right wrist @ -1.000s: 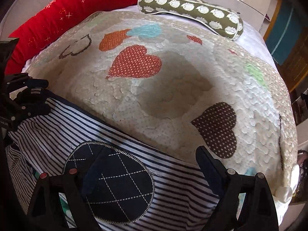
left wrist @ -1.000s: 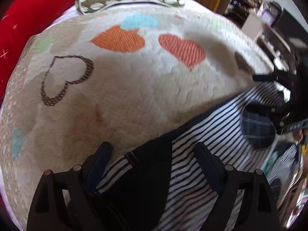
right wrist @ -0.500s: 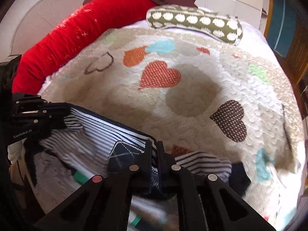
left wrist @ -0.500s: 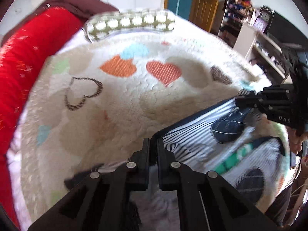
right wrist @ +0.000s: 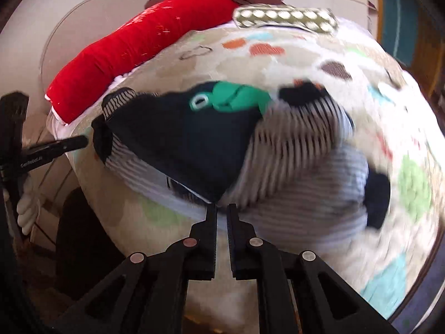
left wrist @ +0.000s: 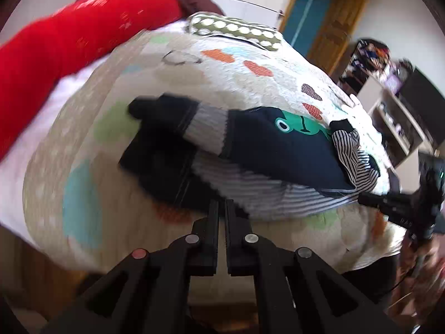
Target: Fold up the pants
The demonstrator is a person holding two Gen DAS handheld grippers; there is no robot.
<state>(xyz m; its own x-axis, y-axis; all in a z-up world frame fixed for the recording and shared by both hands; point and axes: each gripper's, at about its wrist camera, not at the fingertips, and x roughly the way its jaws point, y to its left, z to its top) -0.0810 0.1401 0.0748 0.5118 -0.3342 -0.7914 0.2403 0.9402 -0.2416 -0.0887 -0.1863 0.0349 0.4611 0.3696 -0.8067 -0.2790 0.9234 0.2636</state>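
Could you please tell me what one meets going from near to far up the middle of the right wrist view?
Right gripper → striped pants → heart-patterned quilt → spotted green bolster.

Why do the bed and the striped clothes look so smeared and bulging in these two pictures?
Left wrist view: the fisheye lens bows the heart-patterned quilt into a dome, and motion blur smears the navy-and-white striped pants, while the black fingers stay sharp. Right wrist view: heavier smear on the pants' striped leg and the quilt's right side; daylight is soft, without harsh glare.
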